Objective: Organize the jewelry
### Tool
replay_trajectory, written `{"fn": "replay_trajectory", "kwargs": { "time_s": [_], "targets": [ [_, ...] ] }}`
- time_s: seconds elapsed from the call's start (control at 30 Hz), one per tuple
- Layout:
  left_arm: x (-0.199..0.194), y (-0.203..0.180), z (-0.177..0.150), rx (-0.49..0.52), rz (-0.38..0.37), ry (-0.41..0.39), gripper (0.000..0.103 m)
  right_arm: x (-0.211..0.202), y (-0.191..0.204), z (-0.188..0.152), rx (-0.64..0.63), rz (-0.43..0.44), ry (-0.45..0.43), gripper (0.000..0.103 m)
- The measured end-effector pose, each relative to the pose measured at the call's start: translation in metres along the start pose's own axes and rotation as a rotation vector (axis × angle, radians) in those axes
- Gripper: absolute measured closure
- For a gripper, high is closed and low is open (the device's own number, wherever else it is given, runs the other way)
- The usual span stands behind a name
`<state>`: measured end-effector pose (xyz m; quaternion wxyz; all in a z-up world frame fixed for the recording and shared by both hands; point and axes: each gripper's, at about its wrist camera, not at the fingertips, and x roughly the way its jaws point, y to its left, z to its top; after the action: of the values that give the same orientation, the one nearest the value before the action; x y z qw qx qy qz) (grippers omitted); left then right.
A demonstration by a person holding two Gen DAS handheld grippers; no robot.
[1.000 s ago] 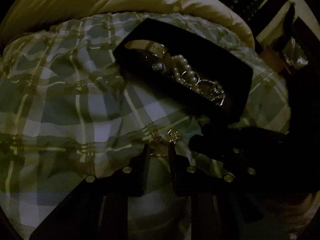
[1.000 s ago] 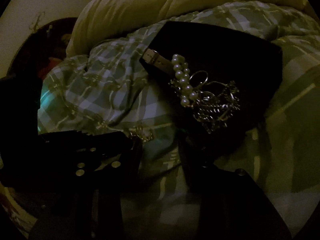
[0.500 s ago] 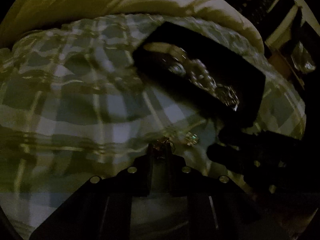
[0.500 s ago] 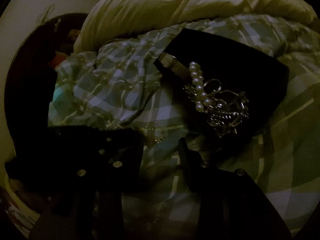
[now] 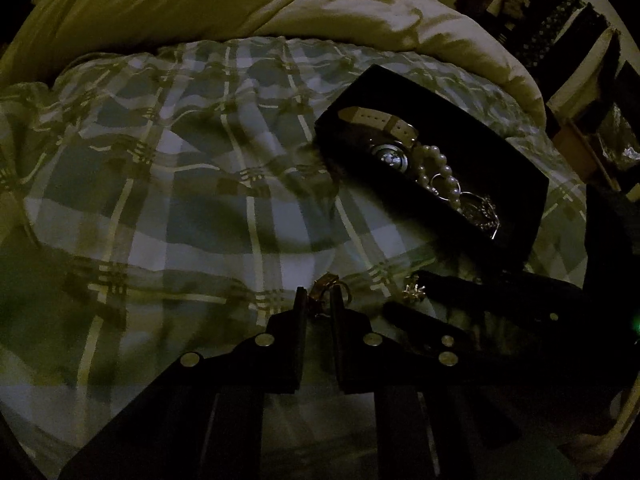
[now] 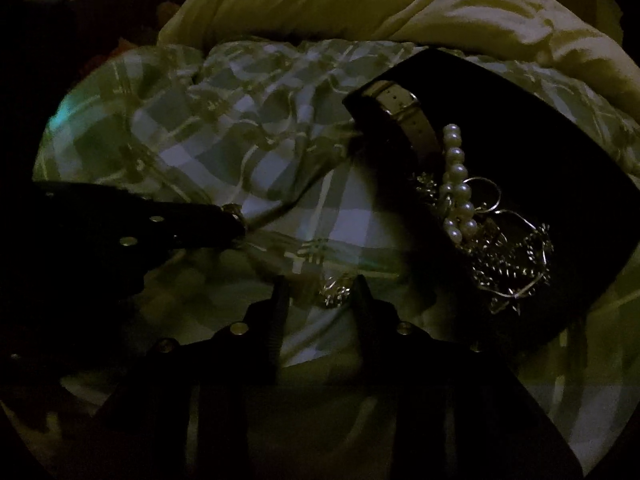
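My left gripper (image 5: pixel 319 304) is nearly closed on a small gold piece (image 5: pixel 325 285) (ring or earring, too dim to tell), pinched right at the fingertips w/ part of it poking out past them. My right gripper (image 6: pixel 320 292) is spread wide, straddling a small sparkly silver piece (image 6: pixel 335 291) that lies on the plaid bedcover (image 5: pixel 180 184) btw the jaws, not yet gripped; it sits closer to the right finger. The black jewelry box (image 5: pixel 516 184) lies ahead and to the right of both, its long axis running diagonally, w/ watch (image 5: pixel 390 155), pearls (image 6: pixel 456 184) and chains (image 6: pixel 508 264) piled inside. The right arm is nearer the box; my guess is the left's carry goes forward-right over the near rim.
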<state>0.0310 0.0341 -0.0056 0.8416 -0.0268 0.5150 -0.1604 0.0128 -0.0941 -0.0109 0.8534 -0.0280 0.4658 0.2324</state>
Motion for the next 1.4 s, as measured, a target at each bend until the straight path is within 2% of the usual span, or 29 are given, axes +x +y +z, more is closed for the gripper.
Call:
{"fn": "replay_trajectory", "kwargs": {
  "time_s": [0.1,0.4,0.63,0.83,1.07,1.2,1.4],
  "targets": [
    [0.001,0.000,0.000,-0.003,0.001,-0.001,0.092,-0.001,-0.001,0.000,0.001,-0.010,0.000,0.085],
    [-0.004,-0.004,0.004,-0.041,-0.001,-0.039,0.092,-0.021,-0.004,-0.004,0.020,0.027,-0.036,0.085],
    [-0.012,-0.019,0.009,-0.048,-0.049,-0.070,0.092,-0.052,-0.012,0.001,0.041,0.029,-0.135,0.085],
    [-0.013,-0.028,0.015,-0.080,-0.041,-0.112,0.092,-0.074,-0.031,0.007,0.084,-0.022,-0.216,0.085],
    [-0.014,-0.049,0.030,-0.050,-0.065,-0.146,0.092,-0.082,-0.051,0.014,0.131,-0.067,-0.257,0.085],
    [-0.012,-0.065,0.040,-0.021,-0.083,-0.163,0.092,-0.085,-0.057,0.017,0.121,-0.118,-0.276,0.085],
    [0.006,-0.078,0.049,0.004,-0.106,-0.148,0.092,-0.087,-0.060,0.020,0.093,-0.195,-0.292,0.085]
  ]
}}
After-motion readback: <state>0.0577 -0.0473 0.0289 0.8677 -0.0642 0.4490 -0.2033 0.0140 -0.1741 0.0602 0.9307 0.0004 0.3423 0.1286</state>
